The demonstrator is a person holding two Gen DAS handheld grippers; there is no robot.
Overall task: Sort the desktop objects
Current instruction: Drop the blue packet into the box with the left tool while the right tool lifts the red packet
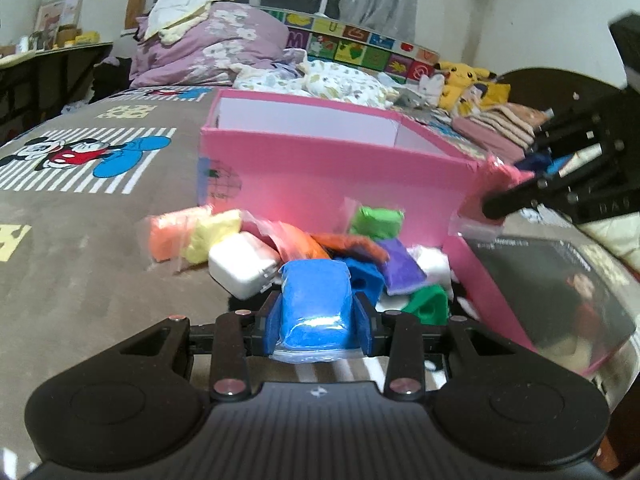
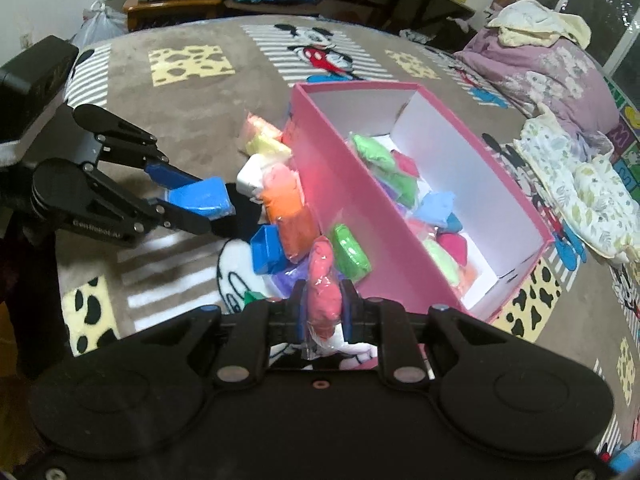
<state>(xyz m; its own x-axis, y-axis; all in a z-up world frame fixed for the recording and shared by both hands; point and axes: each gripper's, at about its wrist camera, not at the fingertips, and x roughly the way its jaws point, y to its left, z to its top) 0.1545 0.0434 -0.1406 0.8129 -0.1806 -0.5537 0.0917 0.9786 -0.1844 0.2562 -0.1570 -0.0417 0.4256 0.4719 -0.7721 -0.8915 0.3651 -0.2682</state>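
Note:
My left gripper (image 1: 316,316) is shut on a blue clay packet (image 1: 314,304), held just above the pile in front of the pink box (image 1: 332,172); it also shows in the right wrist view (image 2: 200,200). My right gripper (image 2: 322,312) is shut on a pink-red clay packet (image 2: 323,284) near the box's near wall (image 2: 352,208). In the left wrist view the right gripper (image 1: 504,196) holds this packet (image 1: 502,174) at the box's right corner. Several clay packets lie inside the box (image 2: 424,216). Loose packets (image 1: 360,256) and a white charger block (image 1: 242,264) lie outside it.
All rests on a brown Mickey Mouse blanket (image 1: 80,208) on a bed. A dark glossy book or lid (image 1: 560,292) leans at the box's right. Folded clothes and Pikachu toys (image 1: 468,84) lie behind, with a purple duvet (image 1: 208,40) at the back.

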